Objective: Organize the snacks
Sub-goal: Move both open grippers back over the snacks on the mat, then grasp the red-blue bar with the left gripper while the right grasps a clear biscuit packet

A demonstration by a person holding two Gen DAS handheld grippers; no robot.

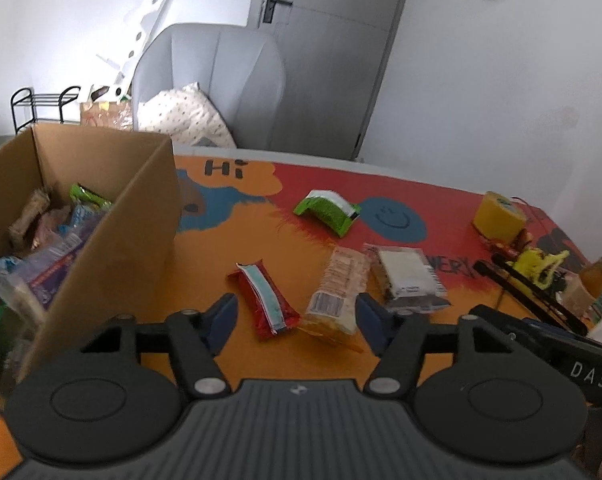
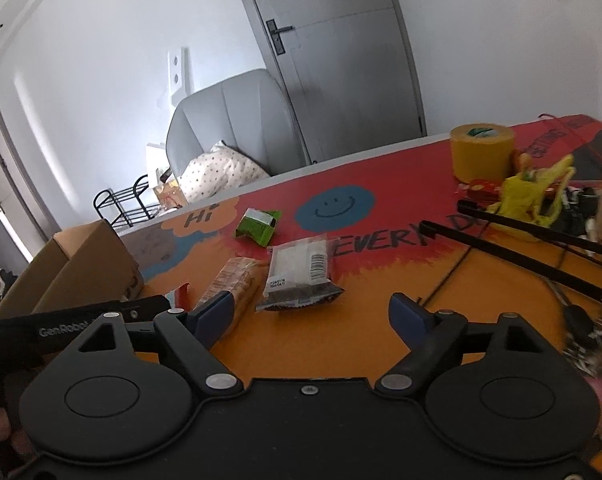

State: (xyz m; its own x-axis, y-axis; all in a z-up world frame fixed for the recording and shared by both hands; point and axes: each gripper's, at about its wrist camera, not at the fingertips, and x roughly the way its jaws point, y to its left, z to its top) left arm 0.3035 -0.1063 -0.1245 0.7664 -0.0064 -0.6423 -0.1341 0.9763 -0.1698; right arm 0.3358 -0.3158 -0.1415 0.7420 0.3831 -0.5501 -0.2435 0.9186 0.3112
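Several loose snacks lie on the orange and red table mat [image 1: 205, 264]. A red bar [image 1: 265, 300] and a clear cracker pack [image 1: 337, 296] rest just in front of my left gripper [image 1: 297, 320], whose blue fingertips stand apart on either side without touching them. A white-and-dark packet [image 2: 301, 276] lies just ahead of my right gripper [image 2: 313, 314], which is open and holds nothing. The cracker pack [image 2: 233, 280] sits by its left finger. A green packet [image 1: 327, 210] lies farther back. An open cardboard box [image 1: 101, 220] at the left holds several snacks.
A yellow tape roll [image 2: 481, 152], yellow clutter [image 2: 533, 192] and long black tongs [image 2: 521, 248] crowd the table's right side. A grey chair [image 1: 221, 80] with a spotted cushion stands behind the table. The other gripper's body [image 1: 561, 356] sits close on the right.
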